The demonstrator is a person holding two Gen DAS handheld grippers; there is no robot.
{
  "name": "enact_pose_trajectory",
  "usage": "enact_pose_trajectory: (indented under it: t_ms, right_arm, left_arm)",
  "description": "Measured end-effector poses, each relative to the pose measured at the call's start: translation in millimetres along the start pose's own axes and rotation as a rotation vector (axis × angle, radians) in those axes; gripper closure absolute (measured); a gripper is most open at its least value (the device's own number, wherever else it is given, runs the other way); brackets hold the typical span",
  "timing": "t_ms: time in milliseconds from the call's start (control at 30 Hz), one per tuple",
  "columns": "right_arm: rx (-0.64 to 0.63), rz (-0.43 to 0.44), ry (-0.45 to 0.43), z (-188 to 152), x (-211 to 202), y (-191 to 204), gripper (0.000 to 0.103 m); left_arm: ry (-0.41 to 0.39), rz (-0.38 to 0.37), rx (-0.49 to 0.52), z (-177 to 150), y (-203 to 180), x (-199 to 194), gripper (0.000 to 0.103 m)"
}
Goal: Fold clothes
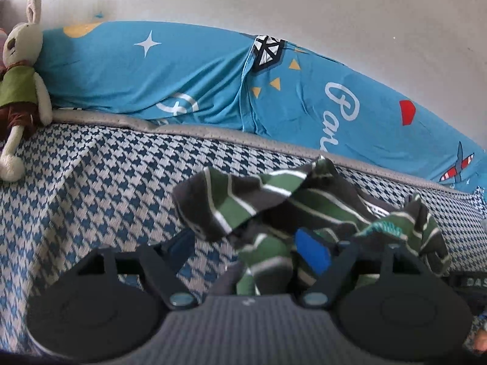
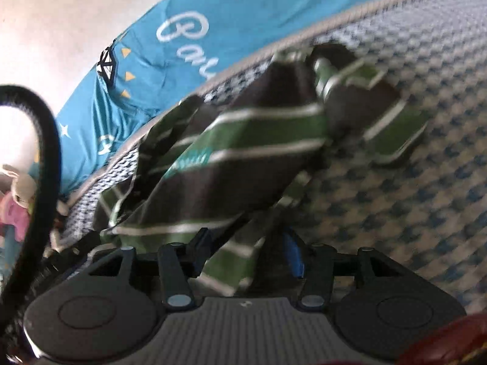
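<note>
Right wrist view is blurred; striped shirt [image 2: 243, 140] covers the right gripper [image 2: 243, 258], fingers spread, grip unclear. Left gripper [image 1: 246, 252] gapes wide, low over the houndstooth mattress [image 1: 91, 188], shirt [image 1: 274, 200] bunched between its fingers.

Houndstooth mattress [image 1: 91, 188]; striped garment [image 1: 274, 200], stuffed rabbit [image 1: 21, 70], blue quilt [image 1: 182, 73] on it
</note>
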State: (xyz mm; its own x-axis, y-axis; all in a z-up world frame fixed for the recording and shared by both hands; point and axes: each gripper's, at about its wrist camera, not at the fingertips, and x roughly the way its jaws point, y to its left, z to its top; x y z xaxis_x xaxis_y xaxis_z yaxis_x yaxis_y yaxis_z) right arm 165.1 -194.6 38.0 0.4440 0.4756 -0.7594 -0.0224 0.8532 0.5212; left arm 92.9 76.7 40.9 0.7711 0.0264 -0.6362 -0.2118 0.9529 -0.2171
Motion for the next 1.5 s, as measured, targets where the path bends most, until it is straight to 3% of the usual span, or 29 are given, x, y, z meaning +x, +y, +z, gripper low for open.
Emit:
enact_pose_trajectory:
  t_ms: [167, 200, 233, 300, 433, 800, 1000, 1233, 1500]
  right_arm:
    - [0.034, -0.022, 0.031, -6.3, 19.3, 6.3, 0.048]
    - [0.026, -0.032, 0.021, -7.2, 21.3, 9.2, 0.054]
    - [0.02, -0.027, 0.017, -7.6, 22.3, 11.4, 0.071]
    - [0.008, -0.014, 0.011, -8.3, 24.3, 15.5, 0.085]
    - [0.015, -0.058, -0.048, -8.1, 12.5, 17.3, 0.095]
    - [-0.106, -0.335, -0.382, -7.0, -69.1, 31.1, 0.097]
    - [-0.07, -0.373, -0.42, -11.9, -97.5, 20.4, 0.095]
    - [-0.014, -0.395, -0.428, -12.7, -113.5, 10.9, 0.069]
    - [-0.06, -0.336, -0.469, -16.4, -122.9, 10.2, 0.069]
  left_arm:
    - [0.021, 0.016, 0.02, -9.1, -3.6, -2.5, 0.021]
    - [0.026, 0.018, 0.024, -10.7, -4.2, -2.5, 0.021]
    - [0.029, 0.021, 0.028, -12.0, -4.6, -2.6, 0.021]
    - [0.029, 0.028, 0.036, -13.1, -4.8, -3.1, 0.021]
    - [0.028, 0.04, 0.025, -11.6, -1.3, -3.4, 0.021]
    - [0.021, 0.079, -0.026, -8.5, 8.6, -4.5, 0.021]
    - [0.018, 0.092, -0.042, -9.1, 13.5, -9.3, 0.02]
    - [0.033, 0.079, -0.05, -19.8, 16.0, -23.0, 0.02]
    - [0.037, 0.048, -0.023, -30.9, 7.9, -31.5, 0.018]
